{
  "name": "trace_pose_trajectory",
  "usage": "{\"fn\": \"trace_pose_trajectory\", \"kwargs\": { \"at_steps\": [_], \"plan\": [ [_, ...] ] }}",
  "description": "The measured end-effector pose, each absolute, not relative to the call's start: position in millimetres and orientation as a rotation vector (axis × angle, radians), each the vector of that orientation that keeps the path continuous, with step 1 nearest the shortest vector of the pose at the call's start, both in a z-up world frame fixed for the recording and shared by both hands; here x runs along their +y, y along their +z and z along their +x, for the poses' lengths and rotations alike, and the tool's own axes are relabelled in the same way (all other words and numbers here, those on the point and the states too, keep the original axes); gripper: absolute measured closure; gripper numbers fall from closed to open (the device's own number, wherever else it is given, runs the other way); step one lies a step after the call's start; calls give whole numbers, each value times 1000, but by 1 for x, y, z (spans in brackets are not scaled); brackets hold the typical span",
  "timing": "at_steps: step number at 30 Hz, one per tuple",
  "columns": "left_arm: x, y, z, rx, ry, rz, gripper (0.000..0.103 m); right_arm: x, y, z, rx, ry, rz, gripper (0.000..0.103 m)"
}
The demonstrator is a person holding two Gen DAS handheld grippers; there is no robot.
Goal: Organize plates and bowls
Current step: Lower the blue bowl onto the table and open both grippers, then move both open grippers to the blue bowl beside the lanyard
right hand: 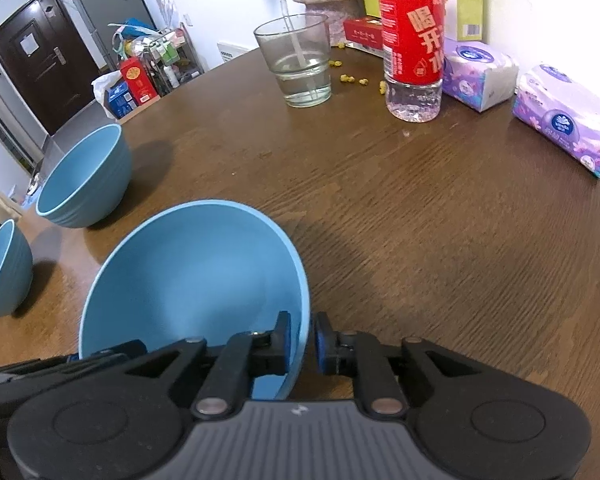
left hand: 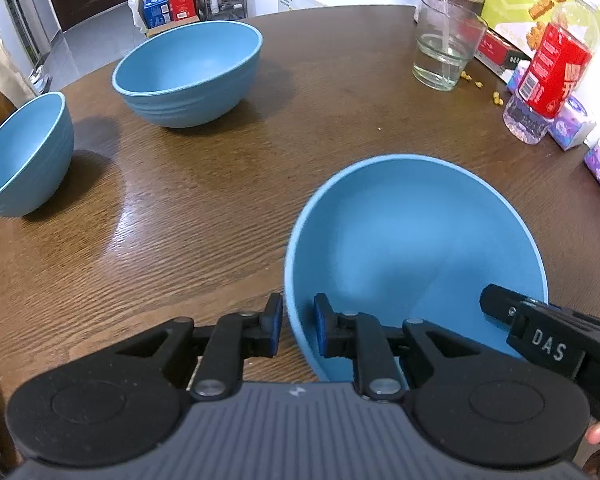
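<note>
A blue bowl (left hand: 412, 248) (right hand: 196, 272) sits on the brown wooden table (left hand: 220, 184) close in front of me. My left gripper (left hand: 298, 322) straddles its left rim, one finger outside and one inside, with a thin gap showing beside the wall. My right gripper (right hand: 302, 338) straddles the right rim the same way, pads slightly off the wall. Each gripper's tip shows in the other view. A larger blue bowl (left hand: 188, 72) (right hand: 84, 176) stands upright farther back. A third blue bowl (left hand: 20, 156) (right hand: 2, 268) stands at the left edge.
A glass of water with a stirrer (right hand: 300, 68), a red-labelled bottle (right hand: 414, 52), tissue packs (right hand: 564, 120) and scattered yellow crumbs (right hand: 356, 79) crowd the table's far right. Boxes stand against the wall behind them. The table edge curves near the far bowls.
</note>
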State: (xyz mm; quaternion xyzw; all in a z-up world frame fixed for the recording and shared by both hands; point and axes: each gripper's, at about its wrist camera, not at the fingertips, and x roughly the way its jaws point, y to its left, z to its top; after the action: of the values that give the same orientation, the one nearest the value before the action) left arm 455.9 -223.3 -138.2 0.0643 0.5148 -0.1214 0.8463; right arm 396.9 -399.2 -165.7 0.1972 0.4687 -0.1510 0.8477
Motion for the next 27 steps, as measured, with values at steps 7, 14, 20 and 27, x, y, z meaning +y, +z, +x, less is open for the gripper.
{"fn": "trace_pose_trajectory", "kwargs": {
  "at_steps": [7,14,20,27],
  "plan": [
    [-206,-116,454,1008,-242,93,39,-404,-155,387,953,-351,454,65],
    [-184,-89,449,923,-240,40,0,-396,-130,379,866,-381,444,15],
    [-160,-76,450,899,-216,16,0,-384,-107,376,822,-400,422,0],
    [-126,-65,447,888,-200,-10,0,-355,-94,374,817,-397,389,0]
  ]
}}
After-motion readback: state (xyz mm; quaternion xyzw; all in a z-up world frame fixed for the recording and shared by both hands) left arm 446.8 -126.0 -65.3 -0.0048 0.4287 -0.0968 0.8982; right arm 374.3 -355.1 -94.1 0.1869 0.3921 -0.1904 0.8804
